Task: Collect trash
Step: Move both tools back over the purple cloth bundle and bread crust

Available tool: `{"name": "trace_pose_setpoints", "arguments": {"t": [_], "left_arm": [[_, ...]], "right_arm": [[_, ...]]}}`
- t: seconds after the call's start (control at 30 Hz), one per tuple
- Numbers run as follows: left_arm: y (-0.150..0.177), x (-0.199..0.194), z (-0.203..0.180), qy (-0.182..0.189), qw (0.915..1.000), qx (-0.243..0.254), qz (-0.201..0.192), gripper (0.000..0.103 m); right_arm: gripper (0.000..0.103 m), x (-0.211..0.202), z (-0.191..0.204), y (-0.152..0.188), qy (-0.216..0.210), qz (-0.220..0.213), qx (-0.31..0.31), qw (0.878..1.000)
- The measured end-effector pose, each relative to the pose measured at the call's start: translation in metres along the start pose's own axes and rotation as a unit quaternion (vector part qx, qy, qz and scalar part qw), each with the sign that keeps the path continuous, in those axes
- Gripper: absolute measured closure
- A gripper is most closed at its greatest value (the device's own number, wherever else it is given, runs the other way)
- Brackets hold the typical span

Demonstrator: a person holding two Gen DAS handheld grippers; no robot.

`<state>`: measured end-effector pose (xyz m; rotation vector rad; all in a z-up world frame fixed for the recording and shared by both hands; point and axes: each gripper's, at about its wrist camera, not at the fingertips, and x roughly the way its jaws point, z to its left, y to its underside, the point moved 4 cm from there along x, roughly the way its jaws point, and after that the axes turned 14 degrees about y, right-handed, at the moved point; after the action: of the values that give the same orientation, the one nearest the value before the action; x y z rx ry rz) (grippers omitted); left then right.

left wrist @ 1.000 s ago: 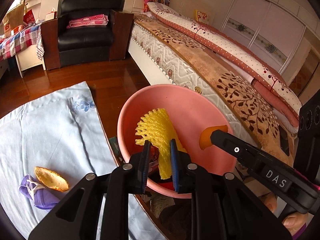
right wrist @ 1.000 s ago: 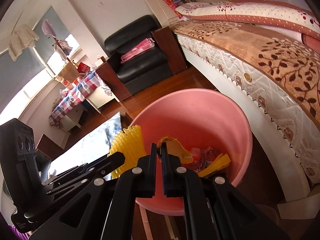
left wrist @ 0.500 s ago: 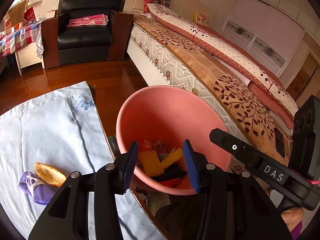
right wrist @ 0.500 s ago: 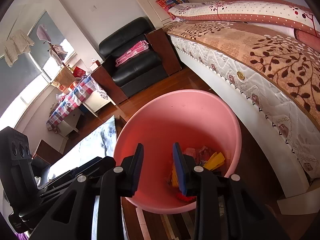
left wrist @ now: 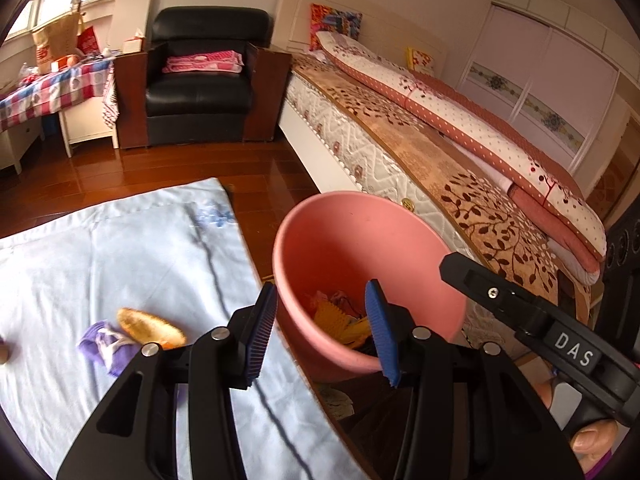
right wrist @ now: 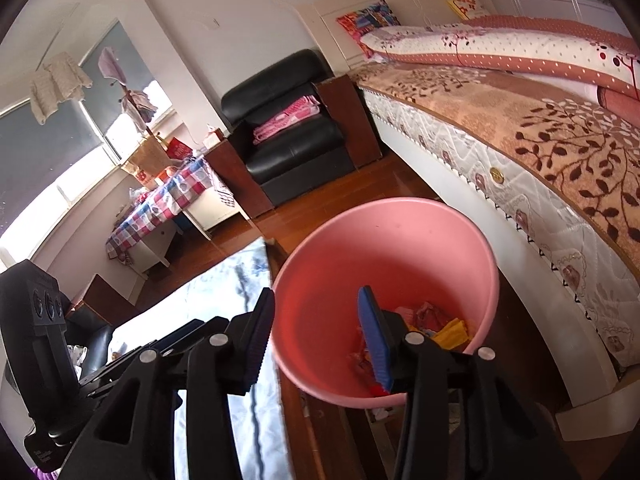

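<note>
- Jaws of the left gripper (left wrist: 322, 330) stand apart with nothing between the blue pads; they hang over the near rim of the pink bin (left wrist: 352, 236).
- Jaws of the right gripper (right wrist: 316, 334) have just been opening and now gape empty above that same bin (right wrist: 400, 240), one pad outside the rim at 9 o'clock, the other over the inside.
- Trash already lies at the bottom of the bin: a yellow foam net (left wrist: 332, 316), red and pink wrappers (right wrist: 428, 314), and more yellow scraps (right wrist: 452, 334).
- Bin stands on the wooden floor (left wrist: 168, 172) between the pale blue cloth (left wrist: 120, 248) at 9 o'clock and the bed (left wrist: 440, 152) at 2 o'clock.
- On the cloth, at 8 o'clock from the bin in the left wrist view, rests a piece that looks like orange peel (left wrist: 150, 326), touching a crumpled purple item (left wrist: 106, 346), possibly a mask.
- Fingers of the person's hand (left wrist: 592, 438) show under the right gripper's handle at 4 o'clock.
- Black armchair (left wrist: 204, 76) sits at 11 o'clock, well apart.
</note>
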<state>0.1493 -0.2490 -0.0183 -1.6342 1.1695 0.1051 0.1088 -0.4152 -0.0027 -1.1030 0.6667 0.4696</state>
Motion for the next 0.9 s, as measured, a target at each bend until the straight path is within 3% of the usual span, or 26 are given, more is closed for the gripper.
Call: {"name": "trace_pose_setpoints", "arguments": {"t": [0.17,0.47,0.6,0.8,0.9], "left_arm": [[0.004,-0.031,0.016,-0.026,0.9992,-0.01,-0.029,0.057],[0.022,-0.079,0.074,-0.086,0.9908,-0.086,-0.06,0.057],[0.035,-0.086,0.097,-0.112,0.9858,-0.115,-0.05,0.057],[0.053,-0.078,0.127,-0.121,0.9764,-0.177,-0.02,0.057],[0.055,-0.073,0.131,-0.13,0.9744,-0.183,-0.015,0.057]], "right_arm": [[0.06,-0.014,0.021,0.01,-0.019,-0.011,-0.015,1.0],[0.059,-0.021,0.06,0.035,-0.035,-0.013,-0.063,0.997],[0.059,-0.02,0.067,0.039,-0.047,-0.012,-0.072,0.996],[0.059,-0.015,0.069,0.044,-0.056,-0.007,-0.082,0.995],[0.059,-0.012,0.065,0.046,-0.061,-0.003,-0.08,0.995]]}}
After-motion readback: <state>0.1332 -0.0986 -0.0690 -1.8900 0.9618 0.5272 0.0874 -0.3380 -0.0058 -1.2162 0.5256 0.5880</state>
